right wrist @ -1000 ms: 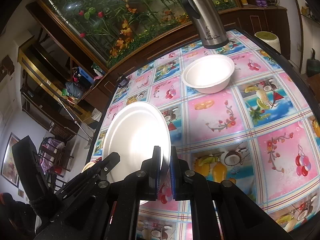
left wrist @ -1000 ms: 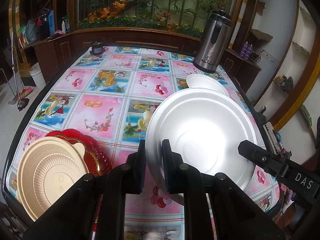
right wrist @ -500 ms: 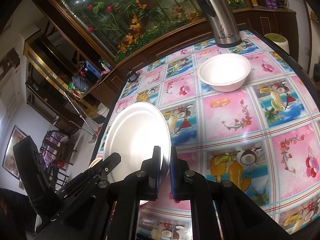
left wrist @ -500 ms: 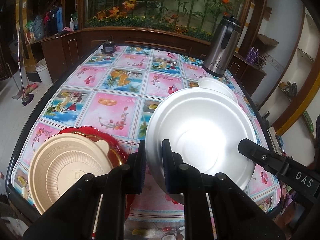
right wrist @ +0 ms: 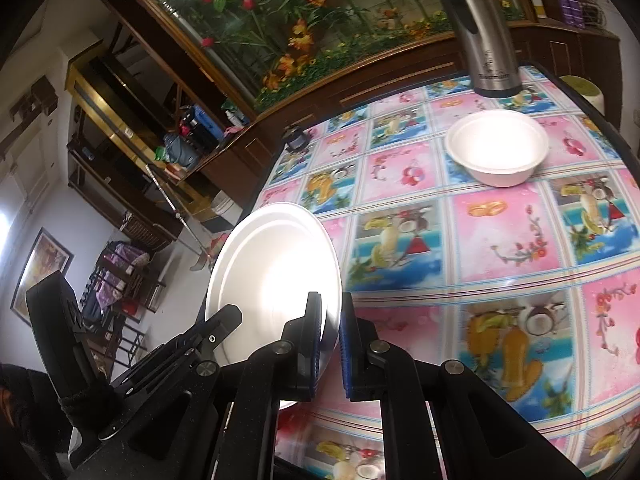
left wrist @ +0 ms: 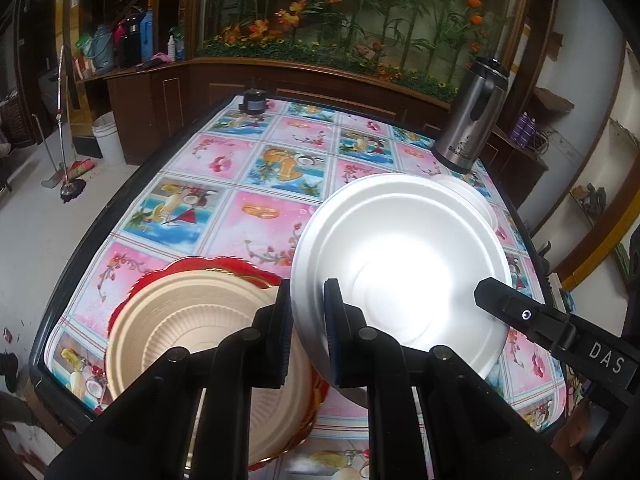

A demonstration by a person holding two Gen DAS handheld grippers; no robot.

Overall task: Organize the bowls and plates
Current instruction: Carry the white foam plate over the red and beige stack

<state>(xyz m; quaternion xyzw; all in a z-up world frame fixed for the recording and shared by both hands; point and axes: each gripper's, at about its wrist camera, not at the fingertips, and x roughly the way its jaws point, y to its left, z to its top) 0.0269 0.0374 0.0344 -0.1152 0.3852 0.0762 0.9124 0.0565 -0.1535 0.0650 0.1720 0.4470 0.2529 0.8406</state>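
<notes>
Left gripper: closed narrow on the near rim of the white plate, low centre of the left wrist view.
Right gripper: clamped on the opposite rim of the same plate, low centre of the right wrist view.
White plate: held off the table between both grippers, tilted, filling the centre right of the left wrist view.
Beige plate: lower left of the left wrist view, lying on a red plate.
White bowl: upright on the tablecloth, upper right of the right wrist view.
Steel flask: standing just behind the bowl, at the top right.
</notes>
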